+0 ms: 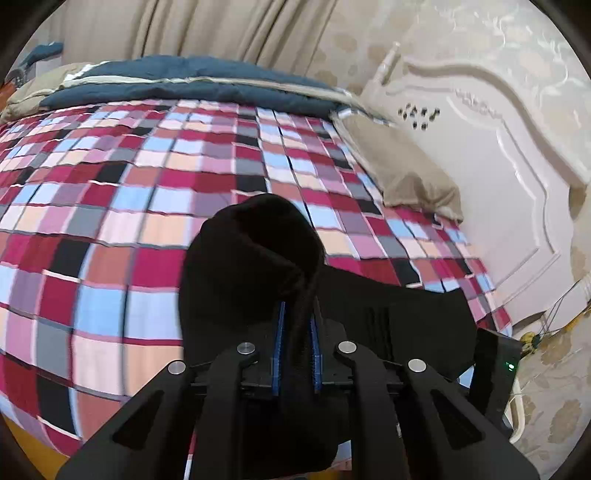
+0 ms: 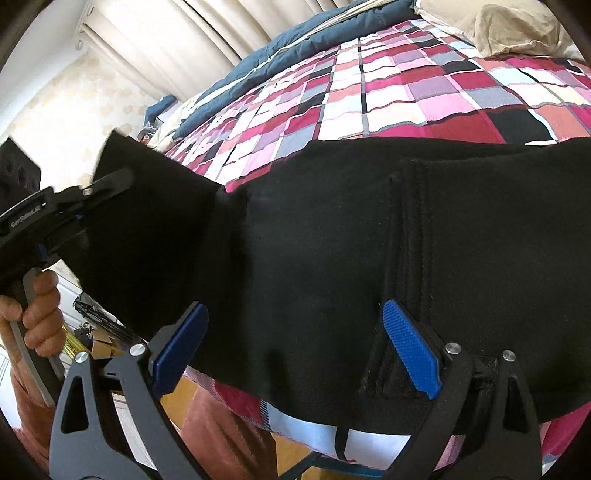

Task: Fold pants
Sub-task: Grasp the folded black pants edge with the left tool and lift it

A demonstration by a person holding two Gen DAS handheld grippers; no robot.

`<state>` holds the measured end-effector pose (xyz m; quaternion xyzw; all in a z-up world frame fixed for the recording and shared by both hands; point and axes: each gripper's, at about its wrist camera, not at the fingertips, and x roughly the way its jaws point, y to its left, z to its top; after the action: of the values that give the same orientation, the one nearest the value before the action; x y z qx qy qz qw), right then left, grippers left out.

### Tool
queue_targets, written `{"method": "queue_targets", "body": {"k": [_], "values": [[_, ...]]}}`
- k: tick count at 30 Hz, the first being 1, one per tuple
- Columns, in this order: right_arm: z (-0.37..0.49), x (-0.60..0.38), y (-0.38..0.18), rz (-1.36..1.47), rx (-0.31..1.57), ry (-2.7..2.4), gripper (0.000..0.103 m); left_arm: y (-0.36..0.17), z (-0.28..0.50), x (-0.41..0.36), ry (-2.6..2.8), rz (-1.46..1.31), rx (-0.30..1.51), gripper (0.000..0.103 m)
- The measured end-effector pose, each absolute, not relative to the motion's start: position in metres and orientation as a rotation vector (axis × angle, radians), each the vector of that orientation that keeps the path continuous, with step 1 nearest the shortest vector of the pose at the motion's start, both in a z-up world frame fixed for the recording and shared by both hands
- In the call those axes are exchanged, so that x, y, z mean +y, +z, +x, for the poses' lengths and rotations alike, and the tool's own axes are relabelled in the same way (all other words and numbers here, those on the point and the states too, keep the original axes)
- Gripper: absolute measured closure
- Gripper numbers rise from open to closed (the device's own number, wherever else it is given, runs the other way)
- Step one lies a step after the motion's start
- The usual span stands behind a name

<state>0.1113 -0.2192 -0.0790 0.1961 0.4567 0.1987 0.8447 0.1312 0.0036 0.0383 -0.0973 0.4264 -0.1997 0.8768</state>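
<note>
My left tool (image 1: 296, 314) pinches a bunched fold of the soft black pants (image 2: 332, 240), lifted off the bed; my right tool (image 2: 295, 332) stands wide open over the ribbed waistband, gripping nothing. The pants lie at the near edge of the checked quilt (image 1: 147, 184), with beige curtains (image 1: 184, 26) and a carved white headboard (image 1: 498, 166) behind.

The left gripper (image 1: 297, 332) is matte black plastic with ribbed blue pads and round silver screw heads on its linkage arms. The right gripper (image 2: 295, 343) matches it, its blue pads (image 2: 412, 347) ridged. The person's hand (image 2: 31, 310) is bare; reddish-brown trousers (image 2: 218, 435) are worn.
</note>
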Motion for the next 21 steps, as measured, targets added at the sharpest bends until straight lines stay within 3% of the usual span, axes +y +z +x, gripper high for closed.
{"method": "queue_targets", "body": {"k": [13, 21], "values": [[0.079, -0.245, -0.045, 0.249, 0.861, 0.253, 0.007, -0.011, 0.139, -0.078, -0.332, 0.006, 0.961, 0.092], [0.066, -0.295, -0.06, 0.315, 0.88, 0.162, 0.007, -0.04, 0.148, -0.104, -0.272, 0.064, 0.992, 0.091]]}}
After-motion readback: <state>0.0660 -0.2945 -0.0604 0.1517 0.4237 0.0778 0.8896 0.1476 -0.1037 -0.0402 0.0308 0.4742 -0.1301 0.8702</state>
